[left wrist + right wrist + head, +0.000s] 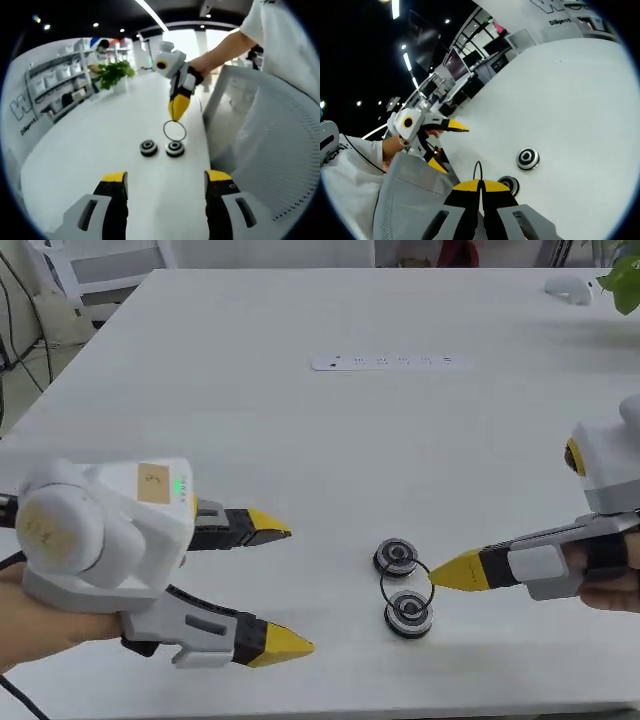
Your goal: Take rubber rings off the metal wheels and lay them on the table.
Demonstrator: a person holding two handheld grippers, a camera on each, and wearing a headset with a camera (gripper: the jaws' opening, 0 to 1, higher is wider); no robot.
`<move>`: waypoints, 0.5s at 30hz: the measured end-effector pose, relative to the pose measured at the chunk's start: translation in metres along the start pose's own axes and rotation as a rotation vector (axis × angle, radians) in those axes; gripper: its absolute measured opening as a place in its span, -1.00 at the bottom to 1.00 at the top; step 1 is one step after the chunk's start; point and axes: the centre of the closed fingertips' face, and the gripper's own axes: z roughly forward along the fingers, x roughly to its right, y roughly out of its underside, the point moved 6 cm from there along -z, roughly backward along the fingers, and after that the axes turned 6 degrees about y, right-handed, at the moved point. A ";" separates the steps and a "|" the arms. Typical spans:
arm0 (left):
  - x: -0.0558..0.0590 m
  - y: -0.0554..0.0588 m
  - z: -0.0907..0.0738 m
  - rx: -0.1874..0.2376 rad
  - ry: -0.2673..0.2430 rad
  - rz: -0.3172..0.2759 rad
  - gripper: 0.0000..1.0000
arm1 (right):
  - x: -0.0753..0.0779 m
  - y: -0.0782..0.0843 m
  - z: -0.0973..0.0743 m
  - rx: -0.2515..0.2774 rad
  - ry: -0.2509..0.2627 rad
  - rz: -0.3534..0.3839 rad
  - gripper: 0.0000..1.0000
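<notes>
Rubber ring (164, 131), thin and black, pinched at its upper edge between the closed yellow tips of the right claw (438, 574). Held low over the white bench (300, 440), its lower edge right at the nearer metal wheel (409, 611); touching or just apart, cannot tell. Just beside that, the farther metal wheel (396, 557), both lying flat, dark at the rim and silvery at the hub. Across from them and well apart, the left claw (295, 588), spread wide with nothing between its tips, pointed toward the pair.

Bench top smooth, matte, pale, with soft shadows under wheels and claws. Toward the far side, a white power strip (390, 363) lying flat. At the far right corner, green plant leaves (625, 280).

Along the near edge, in the left gripper view, a white mesh chair back (260, 130). Beyond the bench, wall shelves (52, 82) with white containers and a person (98, 50) standing beside them. Overhead, a dark ceiling with a long strip light (150, 11) and small spotlights.
</notes>
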 end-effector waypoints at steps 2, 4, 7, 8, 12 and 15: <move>0.001 0.004 -0.005 0.004 -0.013 -0.025 0.29 | -0.002 -0.003 -0.001 0.009 -0.003 -0.004 -1.00; 0.002 0.006 -0.009 0.009 -0.025 -0.034 0.32 | -0.004 -0.005 -0.001 0.016 -0.006 -0.007 -1.00; 0.003 0.010 -0.017 0.024 -0.055 -0.054 0.35 | -0.008 -0.007 0.000 0.024 -0.014 -0.011 -1.00; 0.003 0.012 -0.019 0.029 -0.065 -0.067 0.36 | -0.008 -0.008 0.001 0.025 -0.014 -0.013 -1.00; 0.007 0.019 -0.024 0.035 -0.089 -0.097 0.38 | -0.010 -0.009 0.007 0.012 -0.016 -0.019 -1.00; 0.009 0.024 -0.028 0.038 -0.106 -0.118 0.39 | -0.011 -0.009 0.012 0.002 -0.019 -0.023 -1.00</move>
